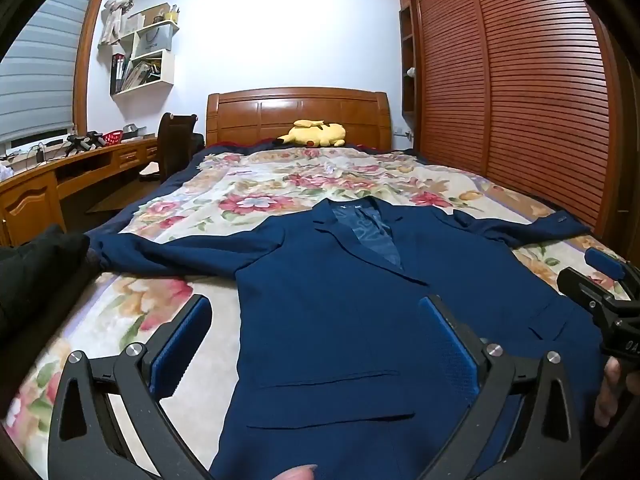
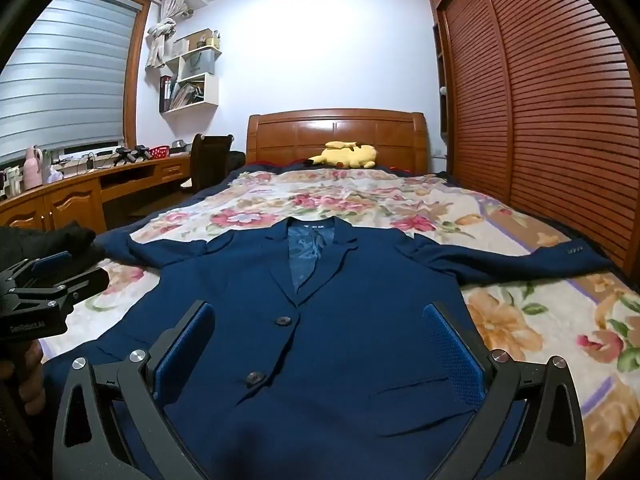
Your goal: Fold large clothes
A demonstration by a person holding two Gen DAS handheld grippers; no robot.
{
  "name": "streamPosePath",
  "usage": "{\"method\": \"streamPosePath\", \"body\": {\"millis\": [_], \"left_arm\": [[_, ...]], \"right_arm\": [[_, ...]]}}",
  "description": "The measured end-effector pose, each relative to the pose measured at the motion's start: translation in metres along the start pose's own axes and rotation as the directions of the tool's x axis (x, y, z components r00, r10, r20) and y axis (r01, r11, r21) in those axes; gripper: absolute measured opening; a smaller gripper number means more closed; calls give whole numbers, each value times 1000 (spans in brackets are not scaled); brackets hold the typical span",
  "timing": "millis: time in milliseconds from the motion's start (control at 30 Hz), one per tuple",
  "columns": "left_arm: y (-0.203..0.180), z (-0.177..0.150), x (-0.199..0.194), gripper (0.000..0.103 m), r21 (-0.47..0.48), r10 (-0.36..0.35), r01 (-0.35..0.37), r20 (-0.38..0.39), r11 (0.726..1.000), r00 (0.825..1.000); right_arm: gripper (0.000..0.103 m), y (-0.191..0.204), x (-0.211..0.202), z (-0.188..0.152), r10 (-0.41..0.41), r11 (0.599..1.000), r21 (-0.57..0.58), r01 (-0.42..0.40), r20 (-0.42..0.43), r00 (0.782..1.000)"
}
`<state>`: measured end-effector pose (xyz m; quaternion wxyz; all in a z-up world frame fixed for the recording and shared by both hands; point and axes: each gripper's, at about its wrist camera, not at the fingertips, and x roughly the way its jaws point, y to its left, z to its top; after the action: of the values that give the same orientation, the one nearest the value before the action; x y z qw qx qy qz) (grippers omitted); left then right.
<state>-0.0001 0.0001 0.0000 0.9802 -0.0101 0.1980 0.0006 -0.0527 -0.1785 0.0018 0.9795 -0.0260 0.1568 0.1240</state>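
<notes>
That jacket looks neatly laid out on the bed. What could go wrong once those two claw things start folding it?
The navy jacket is buttoned and flat, so pinching one layer may drag the front askew. Its sleeves spread wide toward the bed edges; one could slide off during a fold. Both the left gripper and right gripper hover open over the lower front, close together, so they might bump.
</notes>
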Motion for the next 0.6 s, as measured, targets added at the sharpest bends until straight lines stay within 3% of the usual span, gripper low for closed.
{"method": "streamPosePath", "body": {"millis": [600], "left_arm": [[0,0,0,103,6,3,-3,4,1000,1000]], "right_arm": [[103,-2,-1,0,2,1000,8,-2,16,1000]]}}
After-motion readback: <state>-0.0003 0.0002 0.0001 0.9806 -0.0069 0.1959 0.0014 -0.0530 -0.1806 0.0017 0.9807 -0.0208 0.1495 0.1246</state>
